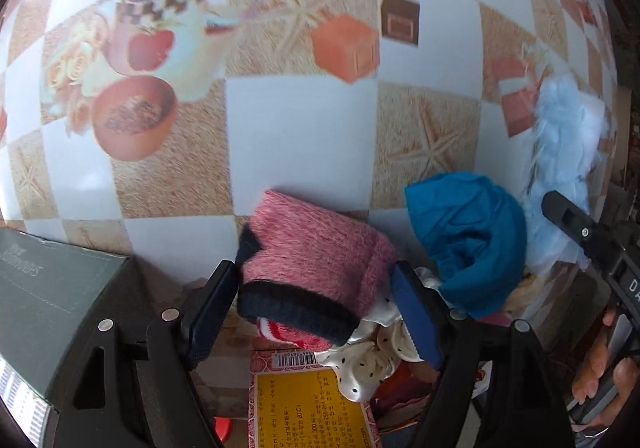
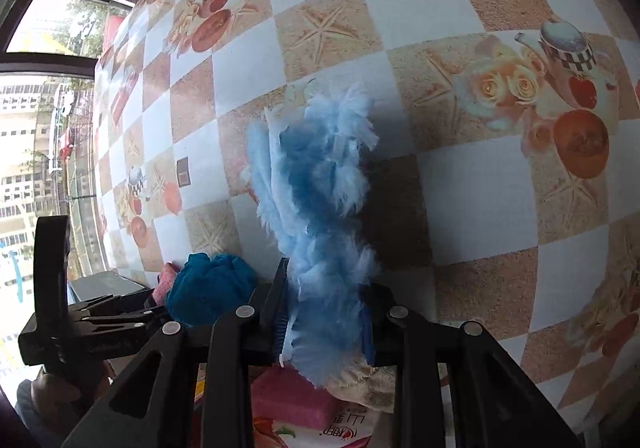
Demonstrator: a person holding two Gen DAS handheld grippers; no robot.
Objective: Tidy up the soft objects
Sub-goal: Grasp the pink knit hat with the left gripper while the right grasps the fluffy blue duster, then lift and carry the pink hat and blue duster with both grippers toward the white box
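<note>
A pink fuzzy knit piece (image 1: 320, 248) with a dark cuff sits between the blue pads of my left gripper (image 1: 316, 316), and both pads press on its sides just above the checked tablecloth (image 1: 300, 119). To its right lies a crumpled teal cloth (image 1: 472, 236), seen in the right wrist view as the teal cloth (image 2: 212, 288). My right gripper (image 2: 324, 312) is shut on a light blue fluffy bundle (image 2: 320, 175) that sticks up past its fingers. The same fluffy bundle (image 1: 560, 135) shows at the right edge of the left wrist view.
A grey box (image 1: 60, 308) stands at the lower left. Under the left gripper lie a white dotted satin cloth (image 1: 368, 360) and a yellow-labelled packet (image 1: 312, 408). A pink sponge (image 2: 292, 400) and a beige towel (image 2: 360, 384) lie under the right gripper. A window (image 2: 40, 87) is at the left.
</note>
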